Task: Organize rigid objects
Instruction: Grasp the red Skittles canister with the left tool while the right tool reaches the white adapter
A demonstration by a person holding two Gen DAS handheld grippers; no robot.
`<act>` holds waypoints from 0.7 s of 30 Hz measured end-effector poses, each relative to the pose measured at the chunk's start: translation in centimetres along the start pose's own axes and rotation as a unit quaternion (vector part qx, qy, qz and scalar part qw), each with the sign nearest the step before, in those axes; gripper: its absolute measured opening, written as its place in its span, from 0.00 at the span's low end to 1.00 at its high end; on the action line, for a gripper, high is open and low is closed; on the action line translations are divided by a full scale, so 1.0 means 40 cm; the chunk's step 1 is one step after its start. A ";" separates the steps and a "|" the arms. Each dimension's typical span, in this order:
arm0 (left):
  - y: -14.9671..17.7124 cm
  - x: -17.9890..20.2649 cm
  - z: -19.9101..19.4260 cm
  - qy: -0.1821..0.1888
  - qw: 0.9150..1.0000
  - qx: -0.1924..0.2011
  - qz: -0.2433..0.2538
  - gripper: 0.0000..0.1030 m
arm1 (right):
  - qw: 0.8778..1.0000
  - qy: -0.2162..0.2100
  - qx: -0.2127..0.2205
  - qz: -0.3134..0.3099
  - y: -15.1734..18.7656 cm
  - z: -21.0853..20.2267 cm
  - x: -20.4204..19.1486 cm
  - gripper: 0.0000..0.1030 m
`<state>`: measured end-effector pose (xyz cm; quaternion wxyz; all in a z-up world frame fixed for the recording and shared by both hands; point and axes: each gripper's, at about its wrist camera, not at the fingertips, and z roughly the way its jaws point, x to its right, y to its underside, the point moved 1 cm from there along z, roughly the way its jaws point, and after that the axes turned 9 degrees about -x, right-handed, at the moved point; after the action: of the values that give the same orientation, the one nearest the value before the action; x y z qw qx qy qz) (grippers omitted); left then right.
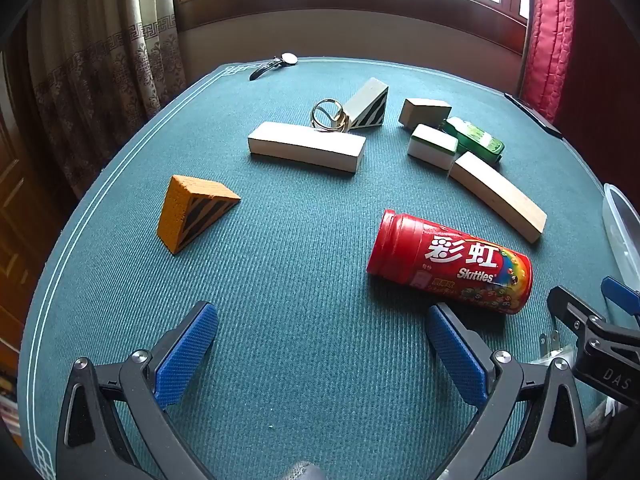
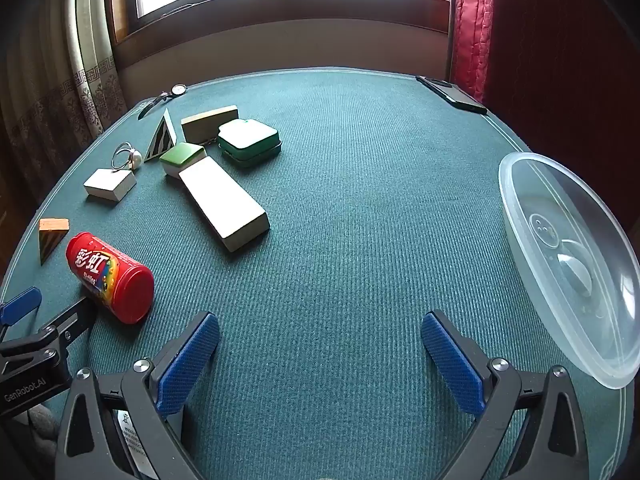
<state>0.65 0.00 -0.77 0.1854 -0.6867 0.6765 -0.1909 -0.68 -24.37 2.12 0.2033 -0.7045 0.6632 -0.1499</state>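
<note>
My left gripper is open and empty above the green cloth table. A red Skittles can lies on its side just ahead to the right; it also shows in the right wrist view. An orange striped wedge, two long wooden blocks, a white striped wedge, a metal ring, a green-and-white tile and a green box lie farther off. My right gripper is open and empty. A clear plastic container stands to its right.
A wristwatch lies at the far table edge. A dark phone lies at the far right corner. Curtains and a window wall stand behind the table. The right gripper's finger shows at the left view's right edge.
</note>
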 end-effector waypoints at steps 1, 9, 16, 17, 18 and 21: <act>0.000 0.000 0.000 0.001 1.000 0.002 -0.001 1.00 | 1.000 0.000 -0.001 0.000 0.000 0.000 0.000 1.00; 0.001 0.000 -0.001 0.002 1.000 0.001 0.002 1.00 | 1.000 -0.002 -0.006 0.002 -0.004 0.001 0.003 1.00; 0.001 0.000 0.000 0.001 1.000 0.000 0.000 1.00 | 1.000 -0.002 -0.006 0.002 -0.006 0.001 0.004 1.00; 0.000 0.000 0.000 0.001 1.000 0.000 -0.001 1.00 | 1.000 -0.002 -0.006 0.002 -0.006 0.001 0.004 1.00; 0.000 0.000 0.000 0.001 1.000 0.000 -0.001 1.00 | 1.000 -0.002 -0.005 0.003 -0.006 0.001 0.004 1.00; 0.000 0.000 0.000 0.001 1.000 0.000 -0.001 1.00 | 1.000 -0.002 -0.005 0.003 0.003 0.001 -0.001 1.00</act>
<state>0.63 0.00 -0.77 0.1846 -0.6872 0.6760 -0.1915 -0.76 -24.32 2.02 0.2019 -0.7035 0.6659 -0.1449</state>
